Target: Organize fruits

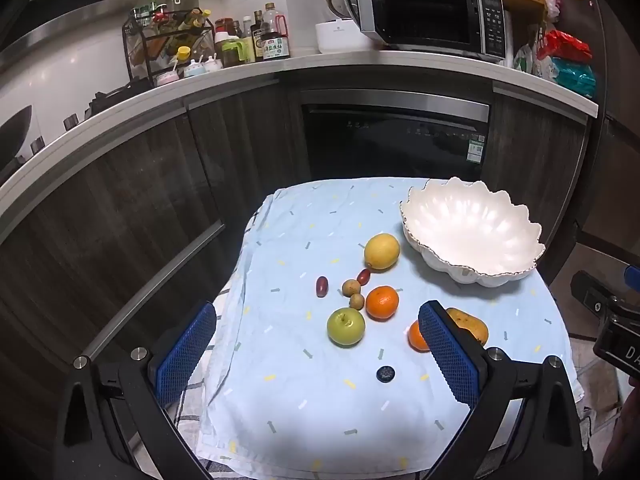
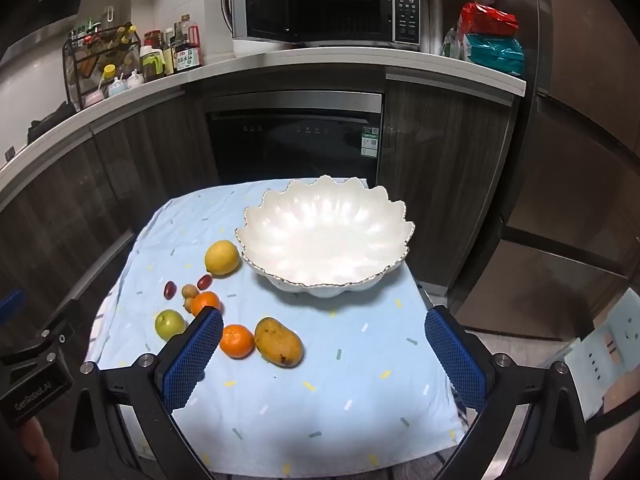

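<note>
On the cloth-covered surface point(image 1: 360, 420), lemon point(image 1: 381, 251), green apple point(image 1: 346, 326), two oranges point(image 1: 382, 302), mango point(image 2: 279, 342) and small fruits lie loose beside the empty scalloped white bowl point(image 2: 324, 236), while left claw point(image 1: 320, 360) and right claw point(image 2: 324, 360) hover above, both fully spread, gripping nothing.

in the left wrist view the blue pad of the left gripper point(image 1: 318, 350) covers part of one orange point(image 1: 416, 336) and the mango point(image 1: 472, 326); a small dark round thing point(image 1: 385, 373) on the cloth point(image 1: 288, 408) is too small to identify; in the right wrist view the right gripper point(image 2: 322, 358) pad hides the lower edge of the other orange point(image 2: 205, 302)
</note>
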Tool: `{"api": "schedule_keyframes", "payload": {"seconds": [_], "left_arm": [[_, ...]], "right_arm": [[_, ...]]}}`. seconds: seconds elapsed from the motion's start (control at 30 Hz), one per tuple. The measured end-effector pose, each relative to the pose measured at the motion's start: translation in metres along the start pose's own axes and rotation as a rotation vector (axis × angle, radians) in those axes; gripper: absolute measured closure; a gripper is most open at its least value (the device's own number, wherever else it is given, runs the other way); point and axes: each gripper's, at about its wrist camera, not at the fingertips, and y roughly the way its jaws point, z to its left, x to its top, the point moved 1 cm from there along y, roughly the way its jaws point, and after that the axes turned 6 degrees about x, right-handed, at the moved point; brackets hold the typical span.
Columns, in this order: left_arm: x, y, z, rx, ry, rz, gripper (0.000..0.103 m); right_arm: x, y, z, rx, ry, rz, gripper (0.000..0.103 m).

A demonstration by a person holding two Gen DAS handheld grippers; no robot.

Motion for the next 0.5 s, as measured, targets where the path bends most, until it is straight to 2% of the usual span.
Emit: {"api": "schedule_keyframes", "payload": {"seconds": [0.5], "left_arm": [[-0.0002,-0.0032,-0.0007,-0.031,0.003,0.011,0.000]], "right_arm": [[0.0007,-0.0038,0.0005,0.005,-0.002,-0.016,0.001]]}}
